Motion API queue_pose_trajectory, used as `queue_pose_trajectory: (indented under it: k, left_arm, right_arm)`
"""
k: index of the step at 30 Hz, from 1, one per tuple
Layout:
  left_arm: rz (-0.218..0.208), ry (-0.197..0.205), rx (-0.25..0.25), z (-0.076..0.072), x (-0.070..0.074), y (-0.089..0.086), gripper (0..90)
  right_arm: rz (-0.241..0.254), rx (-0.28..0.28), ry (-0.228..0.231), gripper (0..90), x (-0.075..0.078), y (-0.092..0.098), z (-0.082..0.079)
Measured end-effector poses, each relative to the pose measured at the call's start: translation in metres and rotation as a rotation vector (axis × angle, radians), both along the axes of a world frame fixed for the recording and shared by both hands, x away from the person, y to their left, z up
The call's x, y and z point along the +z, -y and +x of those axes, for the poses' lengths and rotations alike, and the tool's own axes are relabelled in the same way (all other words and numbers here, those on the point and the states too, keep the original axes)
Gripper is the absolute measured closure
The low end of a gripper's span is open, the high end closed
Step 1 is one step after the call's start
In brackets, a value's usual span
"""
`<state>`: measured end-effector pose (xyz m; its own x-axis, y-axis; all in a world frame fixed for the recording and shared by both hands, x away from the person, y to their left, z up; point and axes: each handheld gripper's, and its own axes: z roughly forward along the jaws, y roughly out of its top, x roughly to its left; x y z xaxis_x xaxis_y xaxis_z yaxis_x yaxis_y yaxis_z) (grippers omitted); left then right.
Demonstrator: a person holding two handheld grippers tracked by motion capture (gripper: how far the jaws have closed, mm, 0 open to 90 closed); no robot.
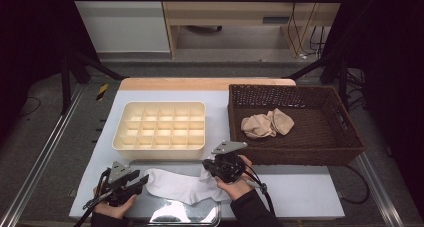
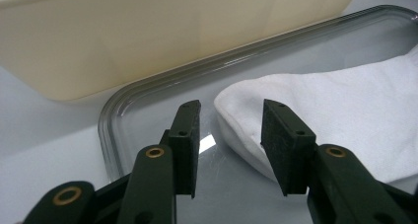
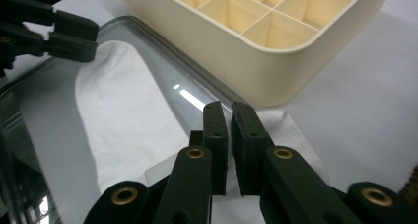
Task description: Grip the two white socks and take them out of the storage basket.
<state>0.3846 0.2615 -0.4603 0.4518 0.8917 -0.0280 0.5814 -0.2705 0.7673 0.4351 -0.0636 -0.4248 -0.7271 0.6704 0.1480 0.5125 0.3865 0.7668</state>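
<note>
- Nearest the person, a white sock (image 1: 180,186) lies flat on a clear, glossy tray (image 1: 165,214) at the front edge of the table (image 1: 310,189); its toe end points to the left gripper and its cuff end reaches over the tray's right rim onto the table.
- The left gripper (image 1: 134,180) sits low at the sock's toe end. In the left gripper view its jaws stand spread, with the rounded toe (image 2: 246,115) just ahead of the gap and partly against the right-hand jaw; the pads press on nothing.
- The right gripper (image 1: 212,171) is over the cuff end. In the right gripper view its jaws are nearly pressed together, with only a thin slit between them. The cuff fabric (image 3: 291,130) lies under and behind the tips, and I cannot tell whether any cloth is caught in that slit.
- Risk: if the right jaws hold little or no fabric, lifting would leave the sock behind or let it slip out partway.
- Risk: the tray looks slick, so a pull from one end alone may drag the whole sock sideways instead of folding or raising it, since the left jaws are not clamped.
- Just beyond the tray stands a cream divided organiser box (image 1: 160,126), its near wall close to both grippers; a rising gripper could knock it.
- Farther right is a dark wicker basket (image 1: 345,137) holding beige socks (image 1: 266,124), well apart from the work.
</note>
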Motion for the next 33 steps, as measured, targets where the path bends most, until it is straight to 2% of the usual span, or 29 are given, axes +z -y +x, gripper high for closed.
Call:
queue_pose_trajectory:
  k: [2, 7, 12, 16, 20, 22, 25, 27, 29, 31, 33]
  left_arm:
    - [-0.006, 0.002, -0.001, 0.0, 0.001, -0.001, 58.3]
    - [-0.041, 0.013, -0.002, 0.001, 0.005, -0.002, 58.3]
    - [-0.057, 0.048, -0.019, 0.0, 0.017, 0.001, 58.3]
    - [-0.069, 0.082, -0.049, -0.003, 0.032, 0.006, 58.3]
    - [-0.088, 0.102, -0.081, -0.005, 0.048, 0.016, 58.1]
    - [-0.072, 0.114, -0.103, -0.005, 0.054, 0.026, 57.9]
    - [-0.059, 0.121, -0.134, -0.004, 0.059, 0.041, 57.3]
    - [-0.066, 0.11, -0.155, -0.001, 0.06, 0.051, 57.0]
    - [-0.064, 0.101, -0.154, 0.003, 0.059, 0.061, 56.9]
    - [-0.056, 0.091, -0.165, 0.007, 0.057, 0.07, 56.8]
    - [-0.066, 0.076, -0.168, 0.012, 0.052, 0.08, 56.5]
  right_arm:
    - [0.01, -0.013, -0.016, 80.6, -0.004, -0.002, 0.005]
    - [0.043, -0.003, 0.034, 67.6, 0.001, 0.003, -0.004]
    - [0.064, -0.025, 0.105, 64.0, 0.017, 0.028, -0.018]
    - [0.059, -0.071, 0.117, 65.9, 0.019, 0.056, -0.026]
    - [0.03, -0.115, 0.097, 67.0, 0.007, 0.078, -0.032]
    - [0.013, -0.136, 0.087, 66.7, -0.001, 0.087, -0.034]
    - [0.011, -0.167, 0.069, 66.8, -0.01, 0.1, -0.035]
    - [0.017, -0.179, 0.051, 67.6, -0.015, 0.106, -0.036]
    - [0.012, -0.181, 0.03, 68.3, -0.018, 0.109, -0.039]
    - [0.008, -0.185, 0.008, 67.8, -0.022, 0.111, -0.042]
    - [0.005, -0.183, -0.003, 67.1, -0.027, 0.112, -0.044]
